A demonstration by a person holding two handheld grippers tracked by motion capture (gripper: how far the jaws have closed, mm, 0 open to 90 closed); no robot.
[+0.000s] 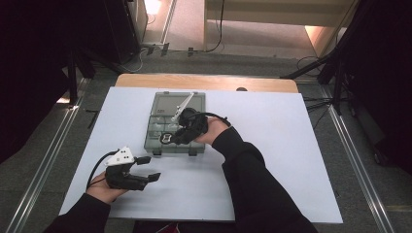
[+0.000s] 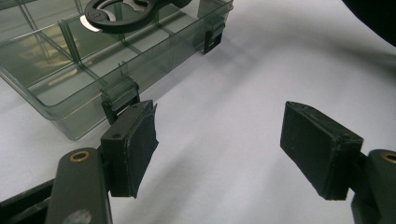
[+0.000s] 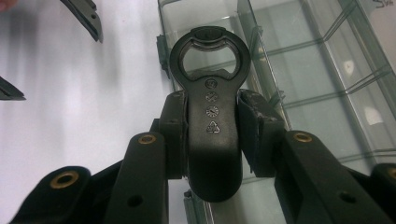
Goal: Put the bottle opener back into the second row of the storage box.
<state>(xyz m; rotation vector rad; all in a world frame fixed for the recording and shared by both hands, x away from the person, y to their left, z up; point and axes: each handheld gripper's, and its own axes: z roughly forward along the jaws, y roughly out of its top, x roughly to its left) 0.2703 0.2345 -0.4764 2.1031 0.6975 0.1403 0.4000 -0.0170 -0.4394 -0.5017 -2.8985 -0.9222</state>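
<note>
A clear grey compartment box point(image 1: 160, 99) lies open on the white table sheet, its near wall and black latches seen in the left gripper view point(image 2: 70, 116) and its dividers in the right gripper view point(image 3: 327, 60). My right gripper point(image 1: 171, 138) hovers over the box's front part, shut on a black bottle opener point(image 3: 212, 121) by its handle; the opener's ring end point(image 2: 119, 14) points away from the jaws. My left gripper point(image 1: 148, 168) rests near the table's front left, open with nothing between its pads point(image 2: 133, 144).
The white sheet point(image 1: 286, 160) covers a wooden table with bare room to the right and in front of the box. Black stands and cables sit on the floor at both sides. The box's latches point(image 1: 156, 152) stick out of its near edge.
</note>
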